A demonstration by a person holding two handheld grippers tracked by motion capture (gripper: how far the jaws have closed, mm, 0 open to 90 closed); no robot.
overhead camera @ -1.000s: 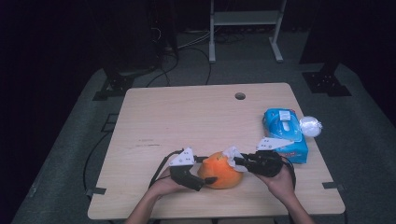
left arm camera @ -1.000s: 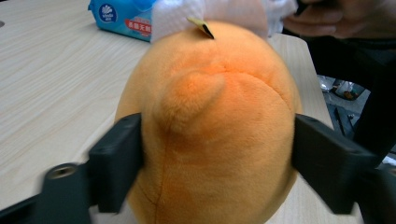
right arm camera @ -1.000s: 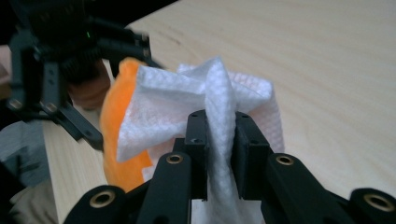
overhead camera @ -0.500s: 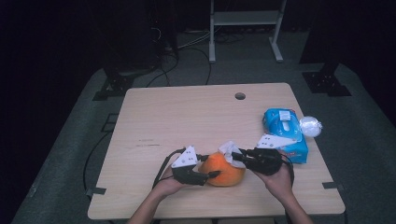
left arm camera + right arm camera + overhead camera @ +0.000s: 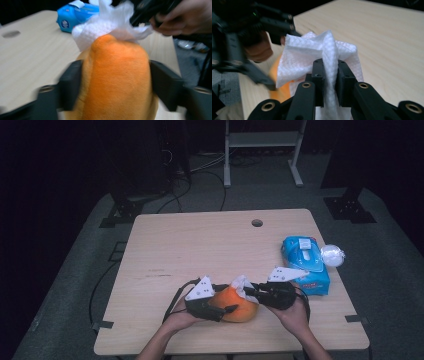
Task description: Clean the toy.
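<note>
The soft orange plush toy [image 5: 117,80] lies near the tabletop's [image 5: 200,250] near edge, between the left hand-held gripper's [image 5: 115,87] just-reopened jaws. The right hand-held gripper [image 5: 329,75] pinches a thin, limp wipe [image 5: 312,57] firmly at its fold.

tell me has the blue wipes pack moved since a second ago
No. The blue wipes pack lies at the same spot near the table's right edge, beside the white ball.
</note>
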